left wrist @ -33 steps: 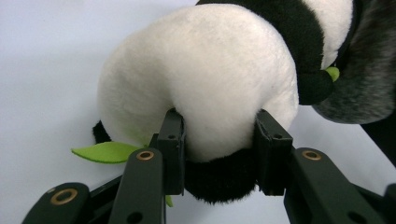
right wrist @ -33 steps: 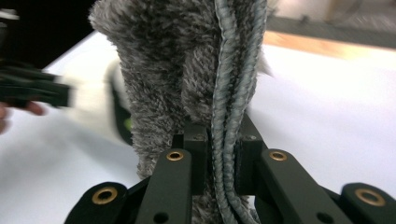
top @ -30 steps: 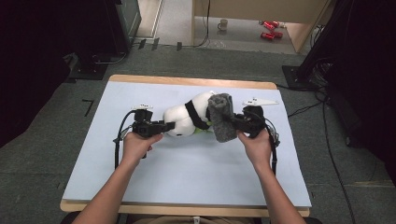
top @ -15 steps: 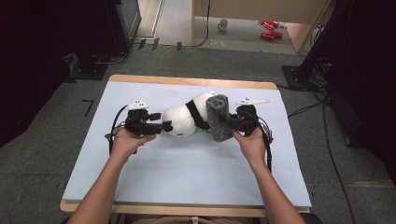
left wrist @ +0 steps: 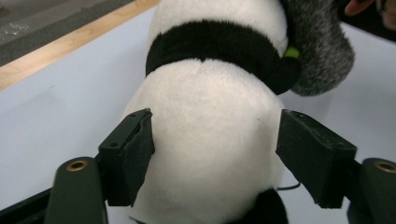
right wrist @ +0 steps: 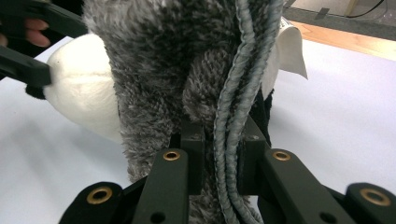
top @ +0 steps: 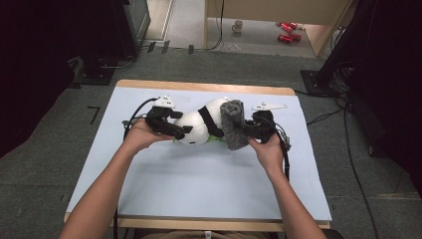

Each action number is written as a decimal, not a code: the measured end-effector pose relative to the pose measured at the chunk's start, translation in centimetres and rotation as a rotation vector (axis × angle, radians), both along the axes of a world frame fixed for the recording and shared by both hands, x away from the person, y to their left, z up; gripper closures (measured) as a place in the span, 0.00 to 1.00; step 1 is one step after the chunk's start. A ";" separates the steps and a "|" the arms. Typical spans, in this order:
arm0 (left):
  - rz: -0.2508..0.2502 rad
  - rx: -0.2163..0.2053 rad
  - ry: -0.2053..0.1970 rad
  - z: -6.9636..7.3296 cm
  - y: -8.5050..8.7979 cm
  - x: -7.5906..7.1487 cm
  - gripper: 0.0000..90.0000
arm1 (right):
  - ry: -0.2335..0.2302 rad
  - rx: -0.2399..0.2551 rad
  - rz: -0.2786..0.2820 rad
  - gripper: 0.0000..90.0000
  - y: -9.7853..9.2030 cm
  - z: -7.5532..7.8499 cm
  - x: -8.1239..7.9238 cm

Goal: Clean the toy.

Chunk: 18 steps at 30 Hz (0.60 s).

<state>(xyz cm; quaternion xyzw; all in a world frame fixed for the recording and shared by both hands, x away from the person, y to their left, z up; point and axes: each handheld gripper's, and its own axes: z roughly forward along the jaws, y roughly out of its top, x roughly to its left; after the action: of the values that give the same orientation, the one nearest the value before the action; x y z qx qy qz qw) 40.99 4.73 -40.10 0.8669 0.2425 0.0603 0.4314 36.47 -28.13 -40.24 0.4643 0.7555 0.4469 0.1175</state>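
A black-and-white panda plush (top: 199, 125) lies on the pale blue mat (top: 199, 179) at mid-table. My left gripper (top: 182, 132) stands at its white left end. In the left gripper view its jaws (left wrist: 215, 154) straddle the round white body (left wrist: 210, 140); they have just been opening, and the pads rest beside the fur without squeezing it. A grey fuzzy cloth piece (top: 233, 125) with a braided cord edge (right wrist: 233, 93) sits over the plush's right end. My right gripper (top: 247, 129) is shut on that cloth (right wrist: 154, 84), its pads clamped at the cord (right wrist: 219, 161).
The wooden table edge (top: 199, 85) runs along the far side of the mat. Something green (top: 175, 141) peeks from under the plush. Beyond the table, a mug (top: 239, 25) and red cans (top: 286, 31) lie on the floor. Dark equipment stands at both sides.
The left gripper's jaws have spread wide around the plush's white end, and that hand has lifted a little. The right gripper stays clamped on the grey cloth, barely shifted.
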 end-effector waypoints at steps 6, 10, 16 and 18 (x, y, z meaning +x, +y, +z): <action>-0.062 0.059 -0.065 -1.5 -0.9 0.2 0.22 | -0.005 -0.015 0.001 0.87 0.2 0.1 -0.2; -0.021 0.066 -0.070 -2.2 -0.8 0.4 0.28 | -0.007 -0.017 -0.003 0.87 0.3 0.3 -0.2; 0.102 0.029 -0.021 -1.7 -0.9 -0.4 0.57 | 0.013 0.019 0.007 0.87 0.1 1.0 -0.5; 0.128 0.021 0.013 -1.2 -1.1 -0.6 0.61 | 0.005 0.041 0.007 0.88 -0.1 1.5 -0.8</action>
<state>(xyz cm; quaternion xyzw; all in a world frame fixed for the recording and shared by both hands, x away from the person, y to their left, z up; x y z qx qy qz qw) 40.42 3.65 -41.34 0.8543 0.2998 0.0846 0.4161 35.71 -28.25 -38.78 0.4650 0.7482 0.4615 0.1047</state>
